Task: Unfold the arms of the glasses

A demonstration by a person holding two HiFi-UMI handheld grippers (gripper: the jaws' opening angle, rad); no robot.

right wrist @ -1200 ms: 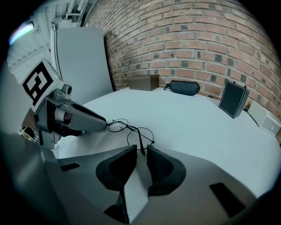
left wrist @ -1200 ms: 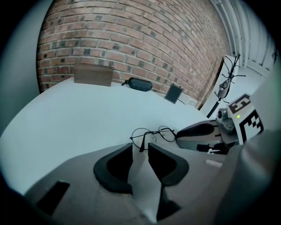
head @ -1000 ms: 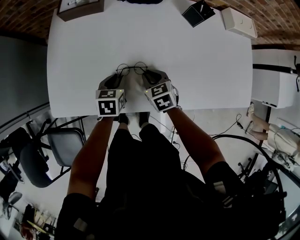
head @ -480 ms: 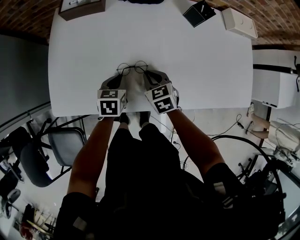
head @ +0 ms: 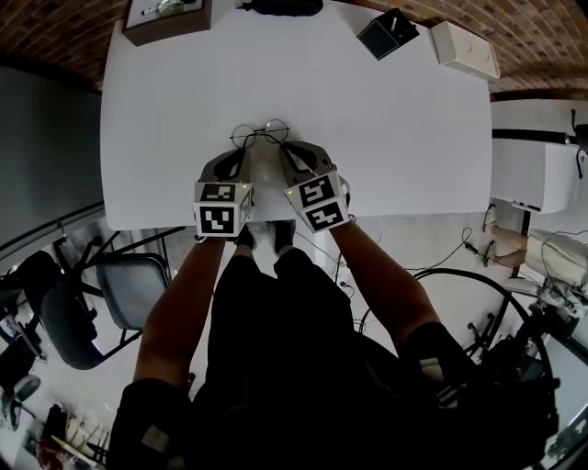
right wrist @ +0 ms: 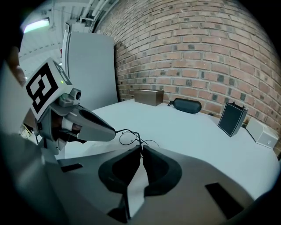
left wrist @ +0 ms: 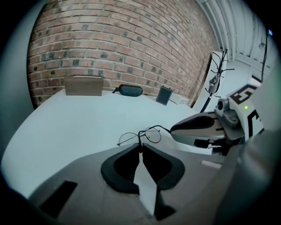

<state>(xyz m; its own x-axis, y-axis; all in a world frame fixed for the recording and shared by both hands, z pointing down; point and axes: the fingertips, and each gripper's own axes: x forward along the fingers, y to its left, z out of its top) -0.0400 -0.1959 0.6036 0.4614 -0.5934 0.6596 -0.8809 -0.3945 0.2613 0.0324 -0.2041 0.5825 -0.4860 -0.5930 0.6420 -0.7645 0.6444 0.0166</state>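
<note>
Thin round wire glasses [head: 259, 134] sit near the front middle of the white table [head: 165, 110]. My left gripper [head: 244, 153] has just been closing and its jaws now pinch the wire frame [left wrist: 140, 137] at its left end. My right gripper [head: 286, 148] has also just been closing and holds a thin arm of the glasses [right wrist: 131, 138] between its pads. In the left gripper view, the right gripper [left wrist: 172, 129] has its tip on the arm wire. In the right gripper view, the left gripper [right wrist: 113, 130] meets the frame's other end.
At the table's far edge stand a brown box [head: 165, 18], a black glasses case [head: 280, 7], a small black stand [head: 386, 32] and a white box [head: 467, 48]. The table's front edge runs just under my grippers. A chair [head: 119, 285] stands at the lower left.
The left gripper's jaws have drawn together on the glasses frame. The right gripper has narrowed too and risen a little with the arm wire.
</note>
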